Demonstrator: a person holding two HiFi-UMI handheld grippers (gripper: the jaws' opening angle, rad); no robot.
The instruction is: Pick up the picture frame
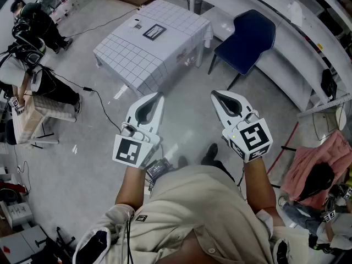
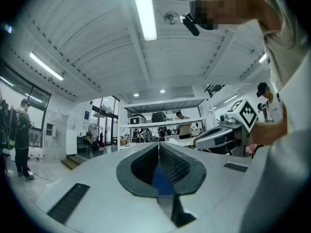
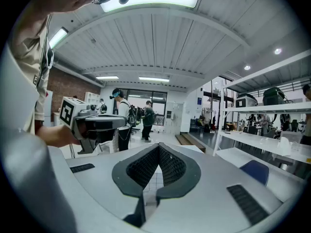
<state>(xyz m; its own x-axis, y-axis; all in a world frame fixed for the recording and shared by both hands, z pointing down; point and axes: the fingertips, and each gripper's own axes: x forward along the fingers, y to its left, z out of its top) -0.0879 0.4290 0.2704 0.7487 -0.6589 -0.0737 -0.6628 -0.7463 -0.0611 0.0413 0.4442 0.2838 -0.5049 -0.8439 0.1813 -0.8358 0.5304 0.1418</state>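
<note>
Step in hand: the approach, with the reach not yet begun. I judge the task barely started, since nothing is gripped and nothing is touched. In the head view, the left gripper (image 1: pixel 158 97) and right gripper (image 1: pixel 215 95) are held side by side in front of my body, over bare grey floor (image 1: pixel 99 164). Both point roughly level toward the counter (image 1: pixel 132 65), which is draped in a white cloth with a grid pattern. The left gripper's own view shows its fingers (image 2: pixel 143 166) closed tip to tip with nothing between them. The right gripper's view shows the same, fingers (image 3: pixel 146 166) together and empty, and only the gridded cloth is visible through the slot below the tips. The target is a small dark-bordered rectangular picture frame (image 1: pixel 154 32) with a pale centre. It lies flat around the middle of the counter, a little toward the far edge, with a small white item (image 1: pixel 136 22) just beyond it near the far-left edge. The frame is well apart from both sets of fingers. It is ahead of them and slightly nearer the left gripper's line than the right's, with the counter's near corner and its draped cloth in between. A blue chair (image 1: pixel 247 37) stands off the counter's right side, clear of the path. The next move calls for stepping or reaching forward over the near edge, then spreading one set of fingers before arrival. Because the frame lies flat, I expect the fingers must come down over one border, or catch an edge, to get purchase. Risk: the cloth could bunch up under the fingers.
</note>
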